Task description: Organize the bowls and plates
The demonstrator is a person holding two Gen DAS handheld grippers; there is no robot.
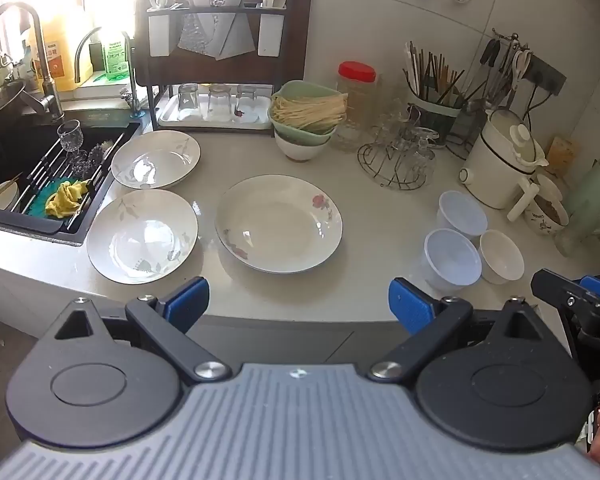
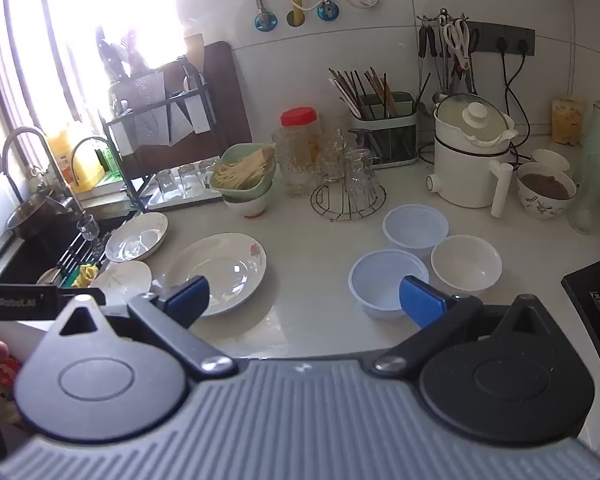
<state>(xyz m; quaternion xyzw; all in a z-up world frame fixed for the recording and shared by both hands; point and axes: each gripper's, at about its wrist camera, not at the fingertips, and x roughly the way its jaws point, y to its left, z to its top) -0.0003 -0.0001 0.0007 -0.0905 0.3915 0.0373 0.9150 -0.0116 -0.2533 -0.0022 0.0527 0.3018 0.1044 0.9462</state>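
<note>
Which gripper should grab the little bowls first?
The right gripper, probably. The bowls sit just ahead of its open jaws, while the left gripper faces the plates.

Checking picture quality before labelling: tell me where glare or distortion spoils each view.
Left wrist view: window glare washes out the top left, fisheye bends the counter edge. Right wrist view: stronger window glare hazes the rack, plates stay readable.

My three plates, like the rose-patterned one [image 1: 278, 224], look like glossy glazed ceramic on a smooth, faintly shiny countertop [image 1: 380, 216]. The two bluish tubs [image 1: 452, 258] seem matt translucent plastic. My gripper pads [image 1: 190, 304] are ribbed blue plastic; the sink rack [image 1: 76, 172] is metal.
</note>
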